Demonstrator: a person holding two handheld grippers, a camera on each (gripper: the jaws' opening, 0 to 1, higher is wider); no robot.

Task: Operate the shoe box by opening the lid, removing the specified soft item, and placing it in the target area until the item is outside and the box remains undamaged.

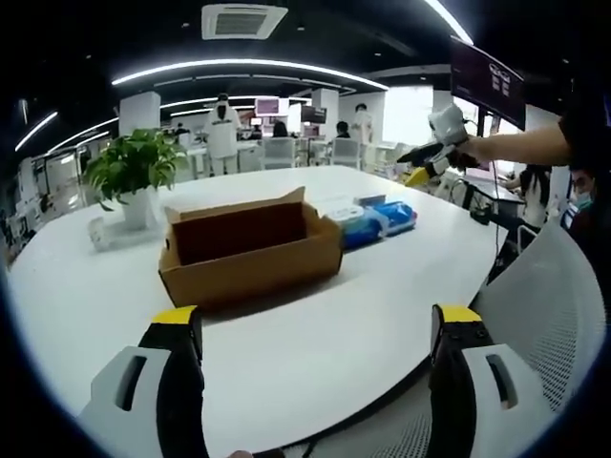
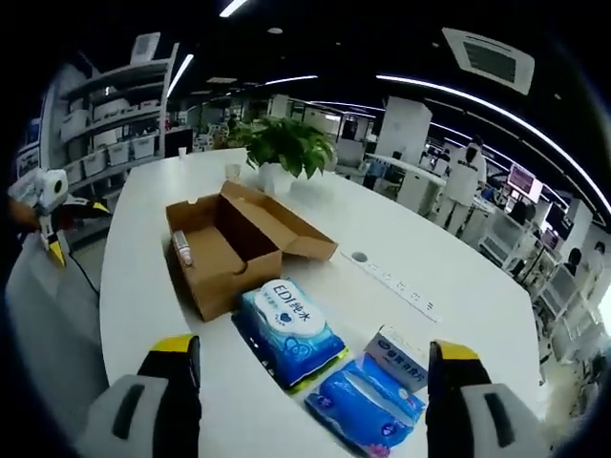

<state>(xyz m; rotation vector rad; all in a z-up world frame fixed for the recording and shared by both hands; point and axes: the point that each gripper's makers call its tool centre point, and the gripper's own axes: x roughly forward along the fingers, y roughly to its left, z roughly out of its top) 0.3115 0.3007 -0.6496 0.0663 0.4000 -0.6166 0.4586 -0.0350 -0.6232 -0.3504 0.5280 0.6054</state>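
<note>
The shoe box (image 1: 250, 250) (image 2: 224, 248) sits on the white tabletop (image 1: 315, 343) (image 2: 420, 239) with its lid (image 2: 282, 222) already thrown open and lying flat off the long far side, as my right gripper view shows it. Its long axis runs across my left gripper view, one long wall facing me; in the right gripper view that axis runs away from me toward the potted plant (image 1: 134, 172) (image 2: 282, 148), and a short end faces my jaws. From this second angle I can see into the box, where a small pale cylinder (image 2: 182, 247) lies against the inner wall; the left gripper view hides the floor of the box. Just beside the box lie the soft packs: a light blue wipes pack (image 2: 286, 329) (image 1: 358, 227) nearest, then a darker blue pack (image 2: 368, 401) (image 1: 393, 215) and a small white carton (image 2: 396, 355). My left gripper (image 1: 315, 329) (image 2: 52, 224) hovers above the near tabletop, jaws wide apart and holding nothing. My right gripper (image 2: 310, 358) (image 1: 430, 157) hangs over the packs, jaws likewise spread and bare. A power strip (image 2: 391, 277) lies farther along the tabletop.
</note>
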